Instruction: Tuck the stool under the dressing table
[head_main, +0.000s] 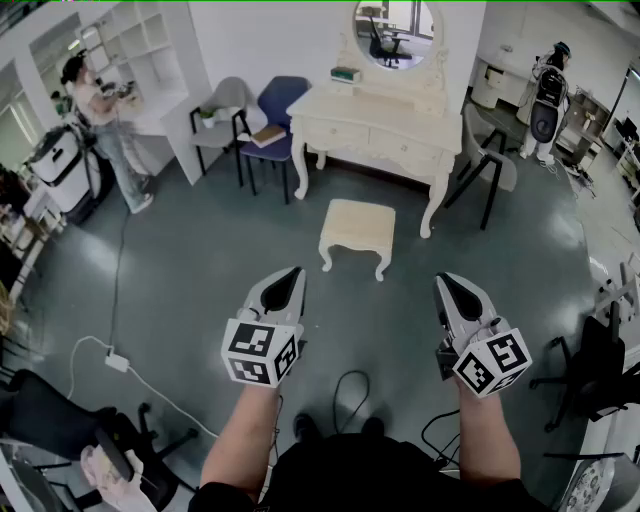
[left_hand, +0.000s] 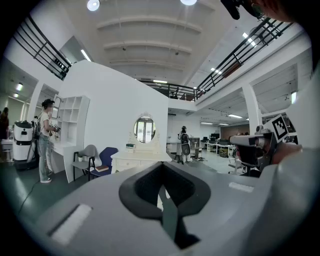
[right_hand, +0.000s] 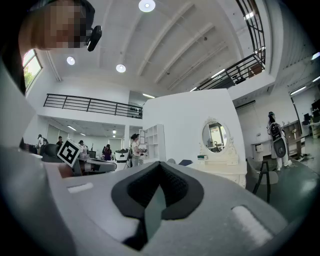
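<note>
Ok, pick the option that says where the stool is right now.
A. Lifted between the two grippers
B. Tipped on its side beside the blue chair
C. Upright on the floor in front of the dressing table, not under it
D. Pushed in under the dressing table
C: the stool stands upright on the open floor in front of the dressing table, and the left gripper and right gripper are short of it, fingers shut and empty.

Both forearms (head_main: 245, 440) reach forward side by side, well apart. The left gripper (head_main: 285, 280) and right gripper (head_main: 452, 288) point about level, each with its fingers (left_hand: 145, 187) pressed together on nothing, marker cubes (head_main: 262, 352) nearest the wrists.
</note>
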